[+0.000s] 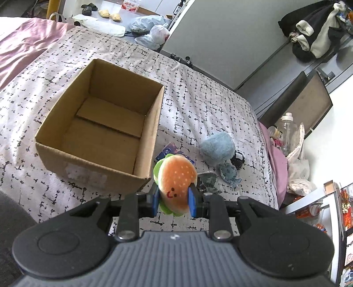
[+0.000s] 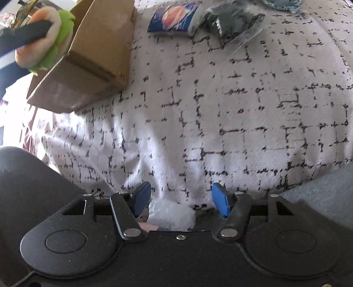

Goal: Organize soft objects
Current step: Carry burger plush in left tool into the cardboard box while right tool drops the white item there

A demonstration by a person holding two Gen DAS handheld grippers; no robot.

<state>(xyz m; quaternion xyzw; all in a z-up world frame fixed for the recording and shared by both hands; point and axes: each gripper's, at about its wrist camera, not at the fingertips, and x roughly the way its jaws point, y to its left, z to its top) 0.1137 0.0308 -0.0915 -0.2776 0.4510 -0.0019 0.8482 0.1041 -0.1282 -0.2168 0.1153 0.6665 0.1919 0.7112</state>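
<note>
My left gripper is shut on a burger plush with an orange bun, a green lettuce edge and a small face, held above the bed just right of the near corner of an open cardboard box. The box is empty. The burger plush and the box also show at the upper left of the right wrist view. My right gripper is open and empty, low over the patterned bedspread. A blue fluffy plush and a small blue octopus plush lie right of the box.
A blue packet and a dark bagged item lie on the bedspread beside the box. A pink blanket is at the far left. Bottles and bags crowd the floor past the bed's right edge.
</note>
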